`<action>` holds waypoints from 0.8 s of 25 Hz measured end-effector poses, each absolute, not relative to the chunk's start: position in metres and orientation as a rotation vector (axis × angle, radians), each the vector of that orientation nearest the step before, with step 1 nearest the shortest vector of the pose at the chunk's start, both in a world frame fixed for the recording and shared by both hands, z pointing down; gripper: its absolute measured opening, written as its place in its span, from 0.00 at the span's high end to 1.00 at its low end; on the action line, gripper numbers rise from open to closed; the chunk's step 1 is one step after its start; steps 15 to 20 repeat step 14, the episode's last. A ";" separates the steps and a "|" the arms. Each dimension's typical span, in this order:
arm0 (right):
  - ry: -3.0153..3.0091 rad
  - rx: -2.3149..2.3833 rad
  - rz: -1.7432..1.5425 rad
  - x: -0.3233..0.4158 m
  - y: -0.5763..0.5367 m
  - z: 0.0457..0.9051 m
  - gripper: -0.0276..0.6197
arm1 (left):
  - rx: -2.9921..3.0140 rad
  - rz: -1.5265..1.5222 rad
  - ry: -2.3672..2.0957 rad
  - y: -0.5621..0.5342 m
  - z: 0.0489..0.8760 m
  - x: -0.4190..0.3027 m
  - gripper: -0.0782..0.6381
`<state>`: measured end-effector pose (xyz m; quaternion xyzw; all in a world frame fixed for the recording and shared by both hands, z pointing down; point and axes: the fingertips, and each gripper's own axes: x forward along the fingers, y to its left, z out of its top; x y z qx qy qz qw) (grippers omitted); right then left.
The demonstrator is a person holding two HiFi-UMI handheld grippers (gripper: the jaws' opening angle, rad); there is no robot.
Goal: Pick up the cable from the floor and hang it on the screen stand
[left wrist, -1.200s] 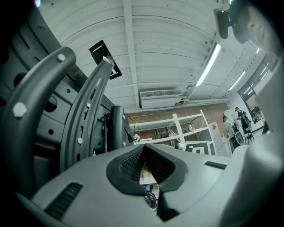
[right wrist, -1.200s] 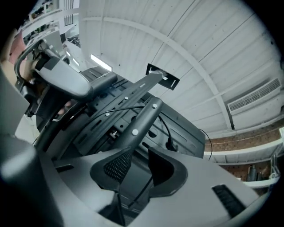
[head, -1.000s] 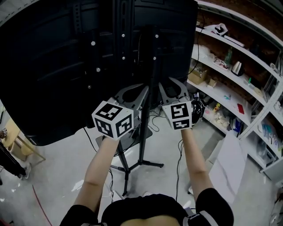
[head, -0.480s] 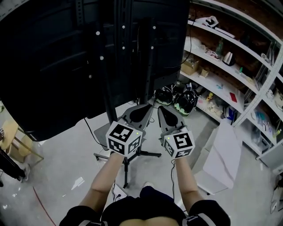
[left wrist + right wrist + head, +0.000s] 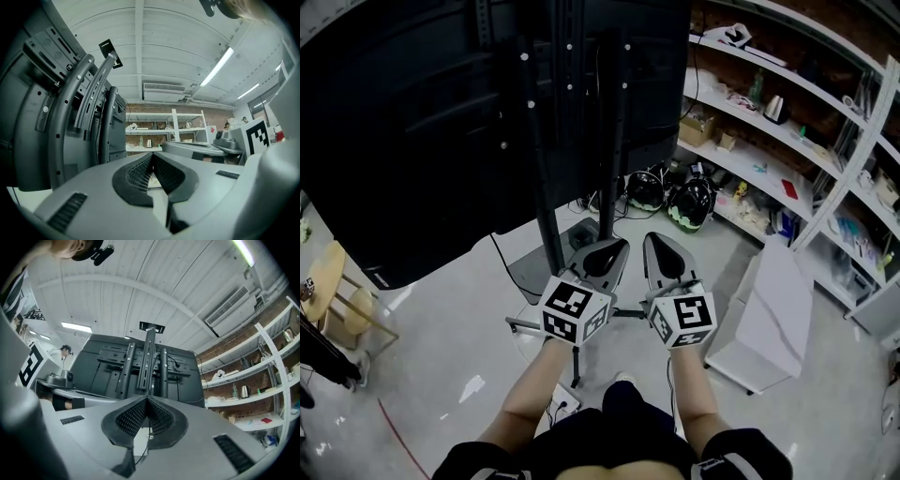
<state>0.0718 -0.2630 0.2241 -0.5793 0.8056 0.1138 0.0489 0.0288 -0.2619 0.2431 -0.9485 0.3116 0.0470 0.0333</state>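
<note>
**Left gripper** (image 5: 616, 247). Points away from the body, close to level, low above the floor. Presents both jaws closed, tips touching. Shows only a sliver of pale floor lower down between the ribbed pads (image 5: 133, 176). Grips nothing.

**Right gripper** (image 5: 656, 241). Sits just right of the left gripper, roughly parallel to it and not touching it. Presents jaws fully closed, tips touching. Shows a thin dark line in the slit below the tips. Cannot tell whether that line is caught between the pads or lies on the floor beyond.

**Cable** (image 5: 499, 255). Lies on the pale floor (image 5: 441, 347), left of both grippers. Runs as a thin black line along the left edge of the base plate (image 5: 536, 274). Touches neither gripper.

**Screen stand** (image 5: 614, 141). Rises just beyond the gripper tips as a dark upright column with perforated rails. Carries the large black screen (image 5: 403, 141), seen from the back, across the far left. In the right gripper view, shows a thin lead looped on the screen back, right of the column.

**Surroundings.**
- Dark stand legs (image 5: 523, 325) on the floor directly beneath the grippers.
- Two dark helmets (image 5: 689, 202) on the floor at far right of the column.
- White shelving (image 5: 769, 169) with small items along the right wall.
- A white panel (image 5: 769, 309) leaning at near right.
- A wooden chair (image 5: 337, 291) at the left edge.
</note>
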 end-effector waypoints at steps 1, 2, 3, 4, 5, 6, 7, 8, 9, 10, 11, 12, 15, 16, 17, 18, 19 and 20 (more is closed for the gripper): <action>2.462 -1.760 0.346 0.068 -0.258 0.226 0.92 | -2.930 0.147 0.948 -0.256 0.245 0.028 0.88; 2.466 -1.755 0.341 0.066 -0.253 0.227 0.92 | -2.941 0.147 0.938 -0.250 0.249 0.027 0.88; 2.464 -1.753 0.333 0.064 -0.248 0.229 0.92 | -2.951 0.146 0.930 -0.244 0.252 0.025 0.88; 2.460 -1.757 0.328 0.063 -0.244 0.230 0.92 | -2.959 0.145 0.927 -0.239 0.256 0.024 0.88; 2.456 -1.767 0.328 0.063 -0.240 0.233 0.92 | -2.965 0.145 0.927 -0.235 0.259 0.022 0.88; 2.454 -1.780 0.332 0.063 -0.236 0.235 0.92 | -2.970 0.145 0.930 -0.231 0.263 0.021 0.88; 2.454 -1.792 0.335 0.062 -0.233 0.237 0.92 | -2.976 0.145 0.935 -0.228 0.266 0.019 0.88; 2.456 -1.798 0.335 0.062 -0.229 0.240 0.92 | -2.982 0.144 0.939 -0.226 0.268 0.018 0.88; 2.460 -1.800 0.334 0.061 -0.225 0.242 0.92 | -2.988 0.142 0.943 -0.224 0.271 0.018 0.88; 2.464 -1.801 0.335 0.061 -0.221 0.244 0.92 | -2.994 0.138 0.945 -0.222 0.275 0.018 0.88; 2.470 -1.805 0.337 0.061 -0.218 0.246 0.92 | -3.000 0.133 0.944 -0.220 0.278 0.019 0.88; 2.475 -1.811 0.338 0.062 -0.214 0.249 0.92 | -3.006 0.127 0.943 -0.217 0.281 0.020 0.88; 2.484 -1.826 0.339 0.065 -0.208 0.256 0.92 | -3.016 0.114 0.938 -0.211 0.288 0.023 0.88; 2.484 -1.826 0.339 0.065 -0.208 0.256 0.92 | -3.016 0.114 0.938 -0.211 0.288 0.023 0.88; 2.484 -1.826 0.339 0.065 -0.208 0.256 0.92 | -3.016 0.114 0.938 -0.211 0.288 0.023 0.88; 2.484 -1.826 0.339 0.065 -0.208 0.256 0.92 | -3.016 0.114 0.938 -0.211 0.288 0.023 0.88; 2.484 -1.826 0.339 0.065 -0.208 0.256 0.92 | -3.016 0.114 0.938 -0.211 0.288 0.023 0.88; 2.484 -1.826 0.339 0.065 -0.208 0.256 0.92 | -3.016 0.114 0.938 -0.211 0.288 0.023 0.88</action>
